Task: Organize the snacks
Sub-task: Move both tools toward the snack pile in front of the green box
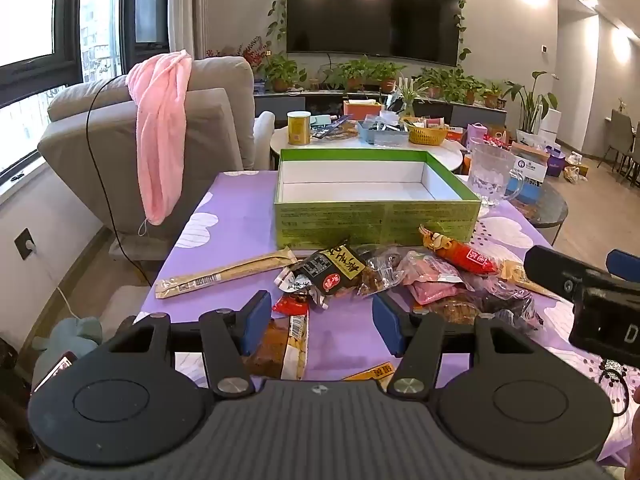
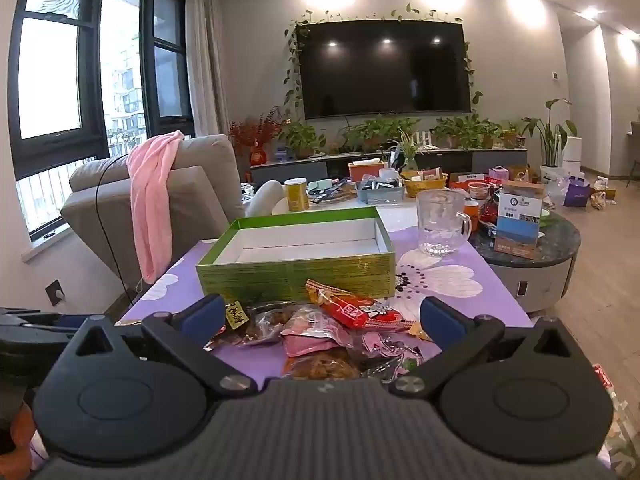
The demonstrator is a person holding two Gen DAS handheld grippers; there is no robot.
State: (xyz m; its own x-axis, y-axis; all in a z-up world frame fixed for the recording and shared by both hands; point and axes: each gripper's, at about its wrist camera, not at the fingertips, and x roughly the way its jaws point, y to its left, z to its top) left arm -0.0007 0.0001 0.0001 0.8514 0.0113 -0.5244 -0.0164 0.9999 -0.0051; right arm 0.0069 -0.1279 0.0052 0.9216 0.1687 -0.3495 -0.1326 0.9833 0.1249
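Note:
A green box [image 1: 376,220] with a white empty inside stands on the purple tablecloth; it also shows in the right wrist view [image 2: 296,276]. A heap of snack packets lies in front of it: a black-and-yellow packet [image 1: 332,270], a red packet [image 1: 464,254] [image 2: 356,310], a pink packet [image 1: 430,280] [image 2: 316,334] and a long tan packet [image 1: 224,274]. My left gripper [image 1: 322,320] is open and empty, just short of the heap. My right gripper [image 2: 322,318] is open and empty, its fingers spread either side of the heap; it shows at the right edge of the left wrist view [image 1: 592,292].
A clear glass mug [image 2: 440,222] stands on the table right of the box. A grey armchair with a pink towel [image 1: 160,128] stands at the left. A white round table [image 1: 444,152] with a yellow can and baskets is behind the box. A dark round table [image 2: 556,240] is at the right.

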